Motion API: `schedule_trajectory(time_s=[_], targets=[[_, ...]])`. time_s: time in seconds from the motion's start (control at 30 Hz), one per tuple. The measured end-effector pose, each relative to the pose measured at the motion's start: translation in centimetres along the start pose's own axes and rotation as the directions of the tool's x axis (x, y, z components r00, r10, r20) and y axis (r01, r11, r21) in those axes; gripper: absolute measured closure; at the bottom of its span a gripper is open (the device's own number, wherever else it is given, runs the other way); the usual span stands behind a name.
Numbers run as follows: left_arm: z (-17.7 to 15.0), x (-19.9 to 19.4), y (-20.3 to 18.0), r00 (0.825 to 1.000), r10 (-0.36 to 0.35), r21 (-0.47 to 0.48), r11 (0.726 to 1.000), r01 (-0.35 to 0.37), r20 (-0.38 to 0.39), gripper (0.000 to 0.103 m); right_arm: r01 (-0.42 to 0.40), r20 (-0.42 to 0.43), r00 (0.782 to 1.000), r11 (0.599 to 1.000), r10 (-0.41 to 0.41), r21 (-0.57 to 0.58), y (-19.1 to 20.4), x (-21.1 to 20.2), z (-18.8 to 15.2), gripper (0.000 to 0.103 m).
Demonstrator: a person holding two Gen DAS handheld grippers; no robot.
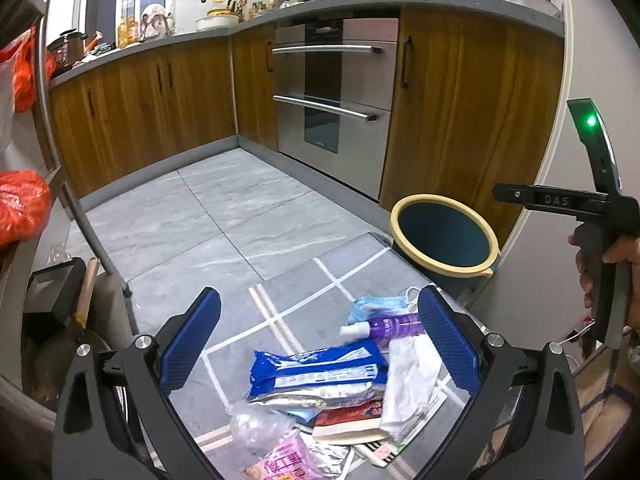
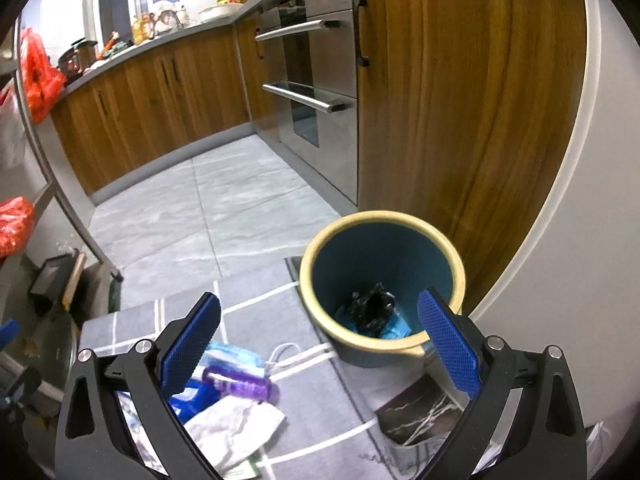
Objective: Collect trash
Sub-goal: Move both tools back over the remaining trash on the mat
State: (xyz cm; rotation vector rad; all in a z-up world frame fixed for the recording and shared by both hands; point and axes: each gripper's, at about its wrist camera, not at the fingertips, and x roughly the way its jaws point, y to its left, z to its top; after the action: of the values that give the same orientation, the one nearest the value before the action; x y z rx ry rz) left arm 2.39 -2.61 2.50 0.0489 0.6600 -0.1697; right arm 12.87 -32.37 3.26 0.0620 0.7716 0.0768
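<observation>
Left tool (image 1: pixel 318 338): released, blue pads spread wide, nothing between them; hovering over the trash pile.
Right tool (image 2: pixel 318 338): released too, empty; poised near the rim of the bin, right pad overlapping the rim in view.
Right tool seen from left view (image 1: pixel 600 216): black handle gripped by a hand (image 1: pixel 616 264), green light lit on top, "DAS" embossed on the crossbar.
Trash pile (image 1: pixel 340 384): lying on a grey mat (image 1: pixel 304 304) with white grid lines, on the floor, just beside the bin.
Pile contents: blue-and-white wrapper (image 1: pixel 316 372) with print too blurred to read; purple bottle (image 1: pixel 384 326) with white cap; crumpled white tissue (image 1: pixel 408 384); light blue face mask (image 1: pixel 380 304); pink packet (image 1: pixel 284 460) with large white characters, partly cut off; clear plastic bag (image 1: pixel 256 424); silver foil and a red-edged carton underneath.
Bin (image 2: pixel 380 288): dark blue with a cream rim, upright on the mat edge, by the wooden cabinet (image 2: pixel 460 100).
Only in right view: bin interior, holding a crumpled black bag (image 2: pixel 372 308) over something light blue; a dark marbled sheet (image 2: pixel 424 412) on the mat.
Only in left view: pink packet, foil, clear bag, the hand.
Both views: steel oven (image 1: pixel 336 92) with two bar handles; small logo unreadable.
</observation>
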Motion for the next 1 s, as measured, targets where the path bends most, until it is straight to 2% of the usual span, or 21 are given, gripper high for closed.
schedule_trajectory(time_s=[0.27,0.47,0.63,0.77,0.83,0.9,0.97,1.0], targets=[[-1.2,0.1,2.6,1.0,-0.006,-0.069,0.998,0.005,-0.016,0.006,-0.024,-0.047,0.999,0.999,0.022,-0.026,1.9,0.9,-0.8,0.005],[-2.3,1.4,3.4,0.996,0.017,-0.059,0.998,-0.022,-0.09,0.006,-0.06,-0.127,0.99,0.998,0.059,-0.003,3.5,3.1,-1.5,0.005],[-4.0,3.6,4.2,0.983,0.032,-0.037,0.999,-0.04,-0.18,0.006,-0.079,-0.183,0.98,0.997,0.078,0.004,4.9,4.8,-2.3,0.005],[-4.8,5.6,5.1,0.97,0.089,0.033,0.996,-0.084,-0.228,0.006,-0.077,-0.214,0.974,0.997,0.077,0.004,5.5,5.5,-2.6,0.005],[-4.6,6.5,6.1,0.954,0.195,0.114,0.978,-0.173,-0.226,0.006,-0.081,-0.228,0.97,0.997,0.083,0.016,5.6,5.9,-2.8,0.005],[-4.3,6.9,7.4,0.952,0.191,0.073,0.981,-0.178,-0.238,0.006,-0.08,-0.243,0.967,0.997,0.08,0.012,5.6,6.2,-3.0,0.005],[-4.0,7.1,8.7,0.96,0.129,-0.035,0.989,-0.142,-0.247,0.006,-0.077,-0.252,0.965,0.997,0.074,-0.002,5.6,6.5,-3.1,0.005],[-3.8,7.2,9.0,0.964,0.11,-0.059,0.99,-0.128,-0.244,0.006,-0.072,-0.256,0.964,0.997,0.067,-0.013,5.6,6.7,-3.1,0.005]])
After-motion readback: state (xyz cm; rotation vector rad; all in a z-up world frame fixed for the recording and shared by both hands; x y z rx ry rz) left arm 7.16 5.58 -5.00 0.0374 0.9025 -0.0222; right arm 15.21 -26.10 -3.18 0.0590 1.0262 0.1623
